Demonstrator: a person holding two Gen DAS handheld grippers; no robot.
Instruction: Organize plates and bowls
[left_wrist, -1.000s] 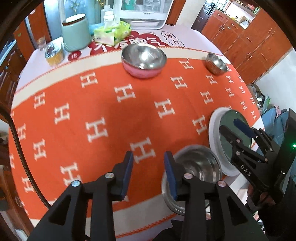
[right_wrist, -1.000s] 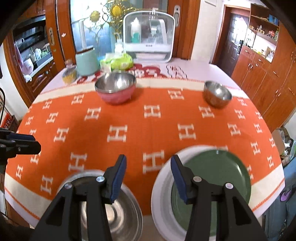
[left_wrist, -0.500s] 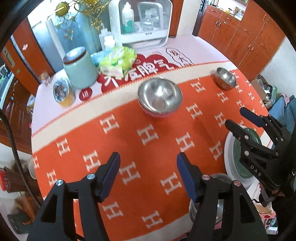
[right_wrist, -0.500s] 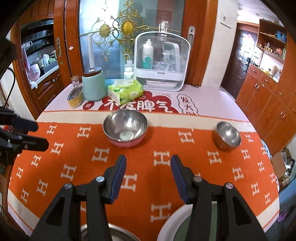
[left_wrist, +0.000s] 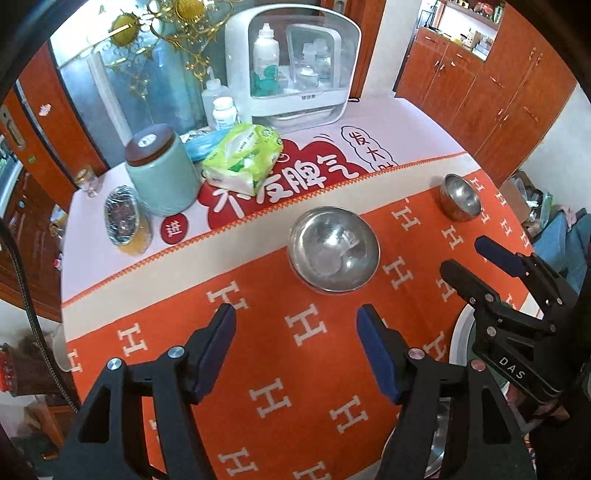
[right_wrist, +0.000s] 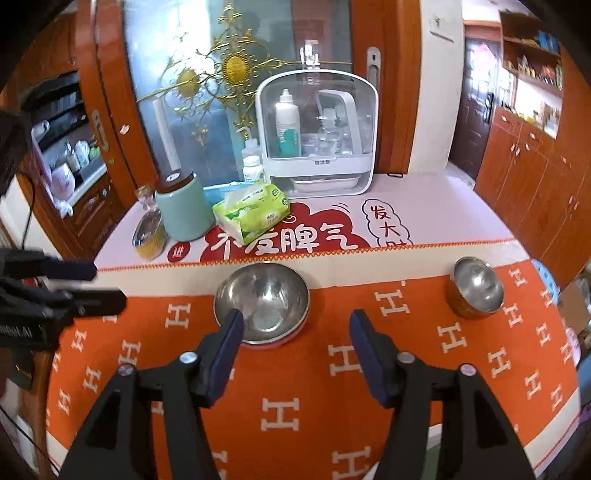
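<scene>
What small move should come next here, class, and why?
Probably ease the right claw forward and down toward the big bowl. Both claws are open and empty, the bowl sits just ahead of the right one's left finger, and the small bowl lies farther right.

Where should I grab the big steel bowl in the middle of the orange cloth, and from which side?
Take the big steel bowl by its near rim, one finger inside and one outside, coming from above at the front. It sits upright and open, its rounded wall is too wide to span, and the right gripper, open, is already lined up closest to that edge.
</scene>
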